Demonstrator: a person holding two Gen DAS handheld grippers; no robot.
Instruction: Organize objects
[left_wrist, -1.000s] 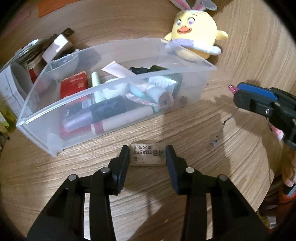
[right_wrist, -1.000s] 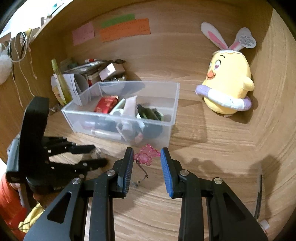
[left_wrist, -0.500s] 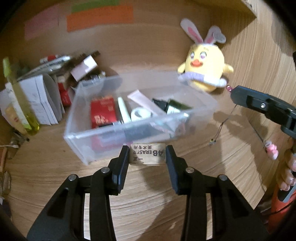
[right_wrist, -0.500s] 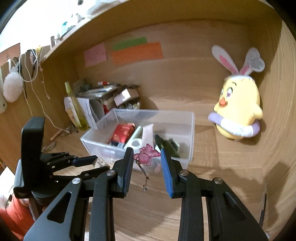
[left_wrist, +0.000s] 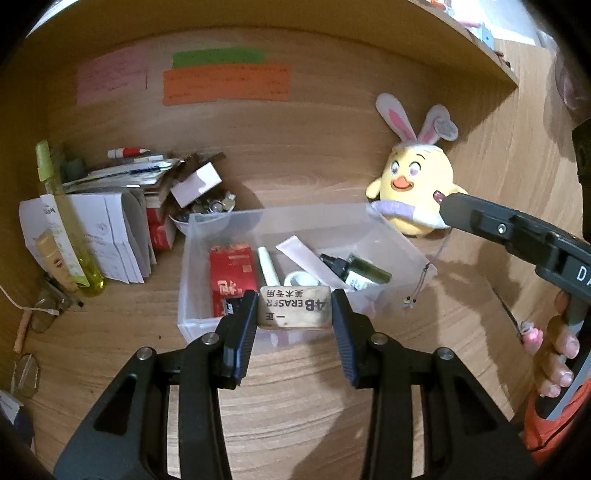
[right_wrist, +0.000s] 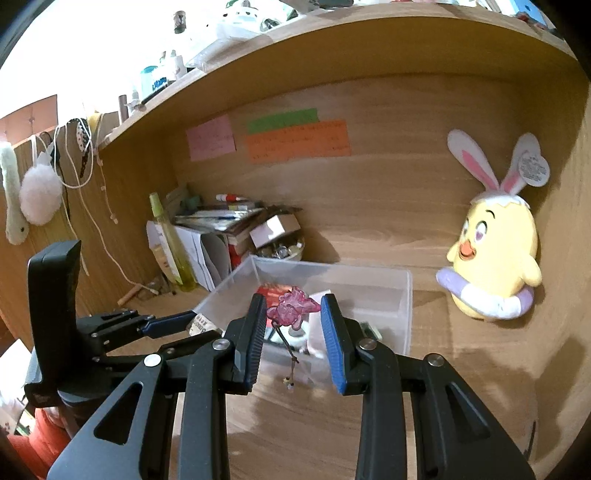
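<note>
Gripping an eraser (left_wrist: 294, 307) by its short ends, the left gripper (left_wrist: 294, 314) holds the block off the desk (left_wrist: 295, 424), its long axis lying crosswise from pad to pad and its printed face up, lettering upside down to the camera. Beside it, the right gripper (right_wrist: 293, 319) pinches a pink charm (right_wrist: 291, 308) between its pads, its cord hanging straight down with a small bead at the end. Both hang near the front edge of a clear bin (left_wrist: 406, 247) packed with tubes, bottles and a red packet (left_wrist: 232, 273). A yellow plush chick (right_wrist: 493, 254) stands to the bin's right.
</note>
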